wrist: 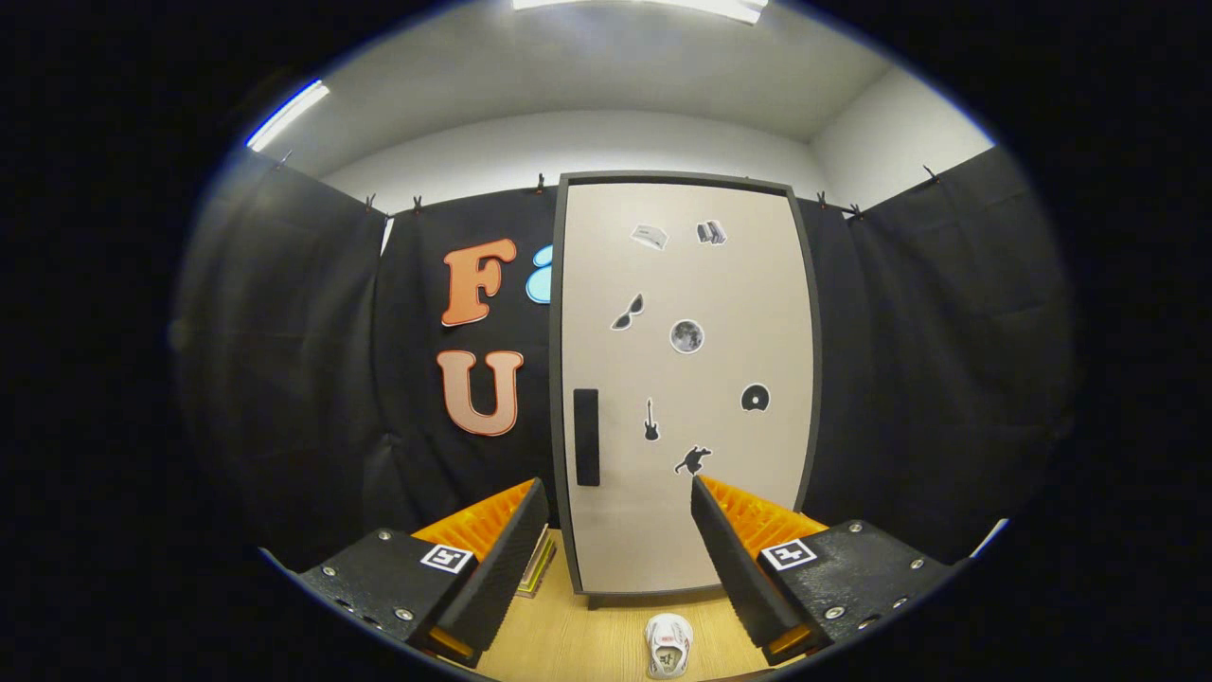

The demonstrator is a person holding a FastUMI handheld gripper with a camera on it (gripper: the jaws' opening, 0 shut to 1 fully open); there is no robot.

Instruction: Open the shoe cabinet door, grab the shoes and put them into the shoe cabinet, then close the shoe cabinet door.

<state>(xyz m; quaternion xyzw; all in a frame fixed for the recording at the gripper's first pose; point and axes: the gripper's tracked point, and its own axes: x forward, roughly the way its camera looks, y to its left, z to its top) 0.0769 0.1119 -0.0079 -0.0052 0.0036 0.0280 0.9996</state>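
Observation:
The shoe cabinet [684, 379] stands upright ahead of me, its pale door shut inside a dark frame. A dark vertical handle [586, 437] sits on the door's left side, and several small stickers dot the panel. One white shoe [668, 645] lies on the wooden floor [568, 644] in front of the cabinet, low between my fingers. My gripper [619, 497] is open, both fingers held apart well short of the door, with nothing between them.
Black cloth walls close in the booth on the left, right and behind the cabinet. A small stack of flat things [537, 566] rests on the floor by the cabinet's left foot, partly behind my left finger.

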